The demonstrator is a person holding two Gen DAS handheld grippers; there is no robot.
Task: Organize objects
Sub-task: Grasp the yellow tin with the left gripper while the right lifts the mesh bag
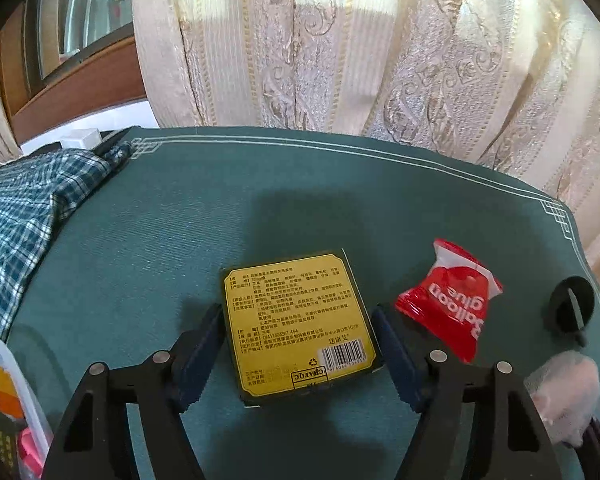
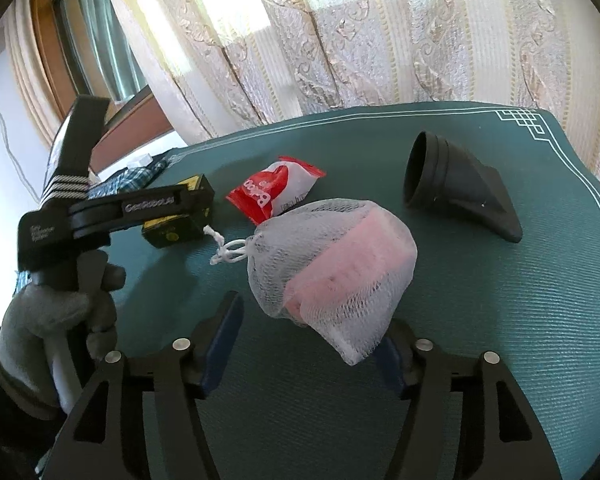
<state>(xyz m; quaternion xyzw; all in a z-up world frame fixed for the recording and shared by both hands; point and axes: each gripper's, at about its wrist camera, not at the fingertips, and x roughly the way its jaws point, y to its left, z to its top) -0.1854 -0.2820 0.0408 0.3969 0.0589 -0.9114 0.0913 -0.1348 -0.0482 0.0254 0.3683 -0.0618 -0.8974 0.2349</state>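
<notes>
A flat yellow box [image 1: 300, 328] with printed text lies on the green table mat [image 1: 180, 220]. My left gripper [image 1: 300, 354] is open, one finger on each side of the box. To its right lie a red "Balloon glue" packet [image 1: 448, 300] and a black nozzle [image 1: 570, 308]. In the right wrist view, a white mesh bag holding a pink bar [image 2: 332, 272] lies between the fingers of my open right gripper [image 2: 308, 356]; the bag hides part of the right finger. The red packet [image 2: 276, 188], the yellow box [image 2: 172, 232] and the black nozzle [image 2: 456, 192] lie beyond it.
A blue plaid cloth [image 1: 28, 216] covers the table's left end. A clear plastic container [image 1: 4, 392] with coloured items stands at the lower left. Patterned curtains [image 1: 340, 48] hang right behind the table. A grey gloved hand [image 2: 52, 320] holds the left tool.
</notes>
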